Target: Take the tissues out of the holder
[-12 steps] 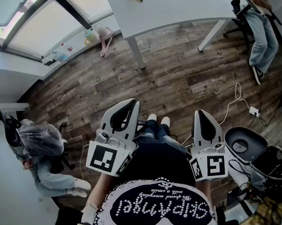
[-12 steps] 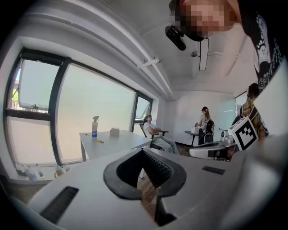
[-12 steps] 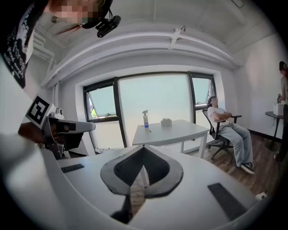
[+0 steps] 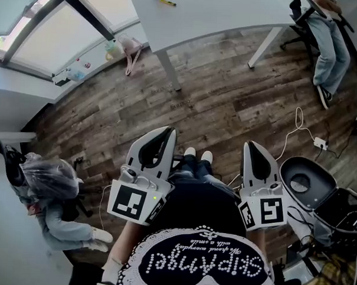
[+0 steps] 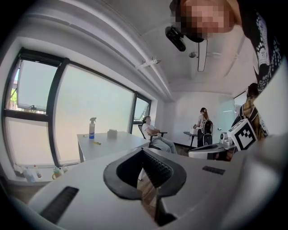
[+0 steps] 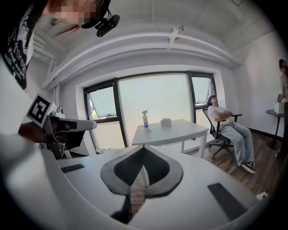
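Not begun yet: left gripper (image 4: 166, 132) and right gripper (image 4: 250, 146) hang shut, empty, so next comes a walk to the table (image 4: 219, 19) at twelve o'clock, where what looks like the holder (image 6: 166, 121) sits.

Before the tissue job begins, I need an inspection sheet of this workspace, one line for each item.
Surface: white table, far from both grippers.
Job's things: tissue holder stands on the table, not reached yet.
Clutter: spray bottle and a small yellow thing on the table.
Grippers: left gripper and right gripper have their fingers shut, nothing between them.
Cables: white cable with its plug lies on the floor at the right.
Surroundings: wooden floor, large window, seated person.
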{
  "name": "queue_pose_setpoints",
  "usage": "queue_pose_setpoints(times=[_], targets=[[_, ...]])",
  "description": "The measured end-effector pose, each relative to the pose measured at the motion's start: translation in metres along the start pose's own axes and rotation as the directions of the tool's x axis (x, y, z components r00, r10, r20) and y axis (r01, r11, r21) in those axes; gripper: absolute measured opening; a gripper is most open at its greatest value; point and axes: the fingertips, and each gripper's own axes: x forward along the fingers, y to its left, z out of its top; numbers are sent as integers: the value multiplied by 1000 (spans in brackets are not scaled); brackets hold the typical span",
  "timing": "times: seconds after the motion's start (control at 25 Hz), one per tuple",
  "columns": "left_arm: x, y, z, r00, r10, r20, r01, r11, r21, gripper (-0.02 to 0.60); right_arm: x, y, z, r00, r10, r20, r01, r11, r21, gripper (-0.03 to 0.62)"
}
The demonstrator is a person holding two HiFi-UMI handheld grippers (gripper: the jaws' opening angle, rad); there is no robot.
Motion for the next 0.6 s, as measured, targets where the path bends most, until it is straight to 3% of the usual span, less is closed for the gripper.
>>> queue_pose_setpoints(times=[0.6], targets=[[13, -23, 10, 997, 53, 58, -53, 999, -9, 2, -6, -26, 11, 994, 81, 77, -82, 997, 12, 12]])
